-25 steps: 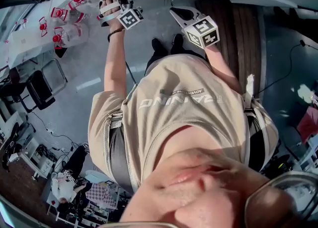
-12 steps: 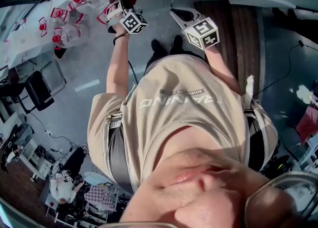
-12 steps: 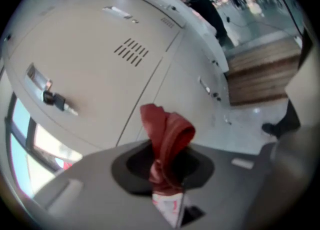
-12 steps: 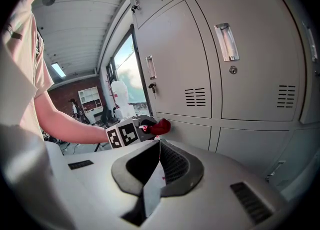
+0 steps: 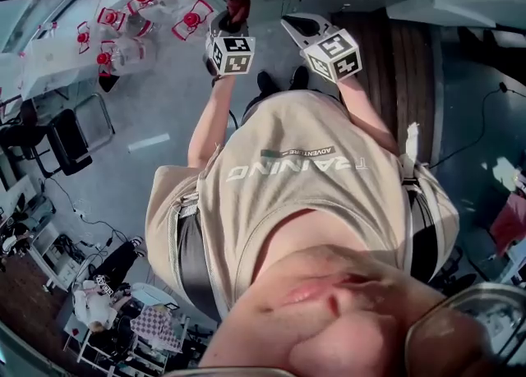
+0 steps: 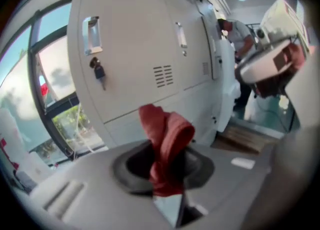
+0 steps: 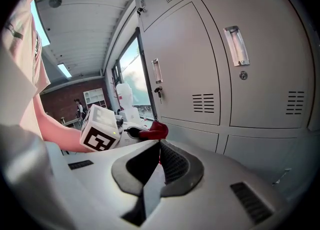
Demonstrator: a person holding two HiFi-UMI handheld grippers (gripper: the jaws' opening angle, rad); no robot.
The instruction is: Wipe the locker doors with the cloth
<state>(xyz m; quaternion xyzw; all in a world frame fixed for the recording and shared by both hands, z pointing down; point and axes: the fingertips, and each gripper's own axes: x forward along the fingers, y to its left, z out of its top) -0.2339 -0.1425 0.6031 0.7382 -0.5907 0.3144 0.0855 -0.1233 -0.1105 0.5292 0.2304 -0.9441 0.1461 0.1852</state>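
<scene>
Left claw (image 6: 167,176): pressed tight on the lower end of the cloth, in the lower middle of its own view.
Cloth (image 6: 167,131): red, bunched and folded, standing up out of the left claw at the middle of the frame. It is apart from the doors.
Cloth handling: it looks soft and light and will probably flop and fold under pressure. I judge the bunched end the good place to hold, so that the loose fold meets the metal.
Right claw (image 7: 159,149): pressed together with nothing between, in the lower middle of its view.
Doors (image 7: 185,73): pale grey, hard and flat, filling the upper frame beyond both claws. A key (image 6: 99,71) hangs at the upper left and could catch the cloth.
</scene>
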